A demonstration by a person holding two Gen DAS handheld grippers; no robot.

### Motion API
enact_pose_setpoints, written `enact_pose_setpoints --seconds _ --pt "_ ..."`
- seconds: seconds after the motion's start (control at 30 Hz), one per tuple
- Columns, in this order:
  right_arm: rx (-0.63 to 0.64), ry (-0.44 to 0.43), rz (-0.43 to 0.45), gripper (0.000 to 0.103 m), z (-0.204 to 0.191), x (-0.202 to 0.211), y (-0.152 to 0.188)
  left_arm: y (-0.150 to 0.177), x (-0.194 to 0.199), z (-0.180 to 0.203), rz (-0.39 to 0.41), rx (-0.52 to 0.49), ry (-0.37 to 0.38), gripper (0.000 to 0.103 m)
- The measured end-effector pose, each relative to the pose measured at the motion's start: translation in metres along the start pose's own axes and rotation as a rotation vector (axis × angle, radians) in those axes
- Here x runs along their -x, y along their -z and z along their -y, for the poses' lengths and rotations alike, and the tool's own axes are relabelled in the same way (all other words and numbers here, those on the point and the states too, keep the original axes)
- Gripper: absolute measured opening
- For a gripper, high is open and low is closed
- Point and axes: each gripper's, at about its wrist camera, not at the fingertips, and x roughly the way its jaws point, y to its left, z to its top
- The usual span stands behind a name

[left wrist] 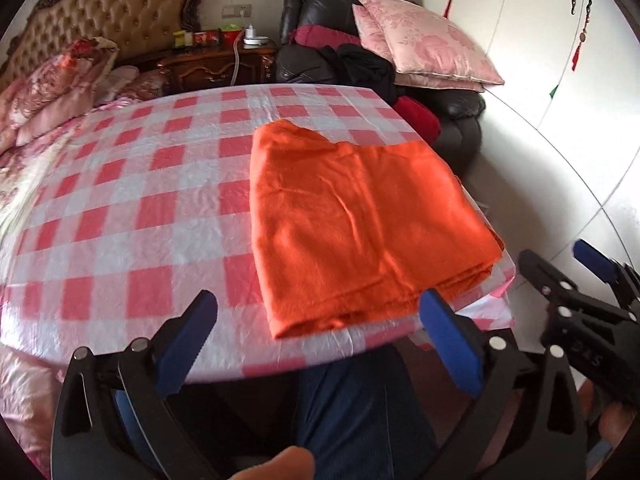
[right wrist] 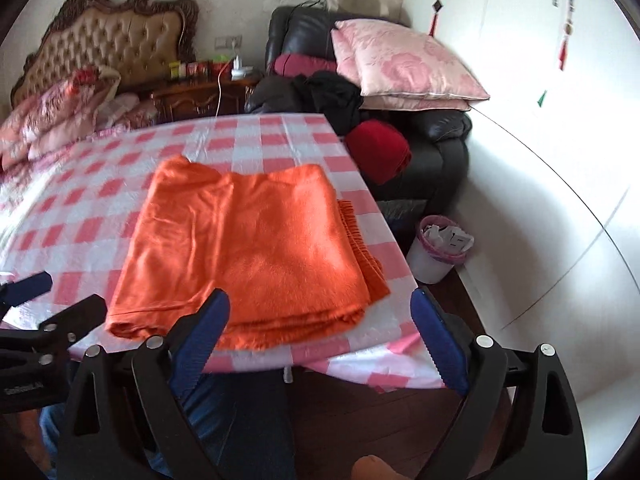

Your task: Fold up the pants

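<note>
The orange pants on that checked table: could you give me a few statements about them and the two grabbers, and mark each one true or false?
1. The orange pants lie folded into a stack on the checked tablecloth. True.
2. The right gripper is clamped on the pants. False: its jaws stand open with nothing between the pads.
3. The left gripper is open and holds nothing. True.
4. The pants sit in the middle of the table, far from every edge. False: they lie near the edge closest to the person.
5. A blue pillow rests on the dark armchair. False: it is pink.
</note>
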Motion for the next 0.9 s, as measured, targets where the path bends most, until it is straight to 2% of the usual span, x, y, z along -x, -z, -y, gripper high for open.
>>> enact_pose_setpoints --seconds 0.07,0.27,0.9 --pt "-0.006 0.002 0.014 0.088 0.003 0.008 0.002 0.004 0.007 0.003 -0.001 0.006 0.004 0.101" --pt "-0.011 -0.012 0.025 0.088 0.009 0.020 0.005 0.004 0.019 0.012 0.053 -0.019 -0.059 0.101" --pt "-0.013 -0.014 0.005 0.088 0.014 0.014 0.012 0.005 0.017 0.019 0.050 -0.042 -0.027 0.101"
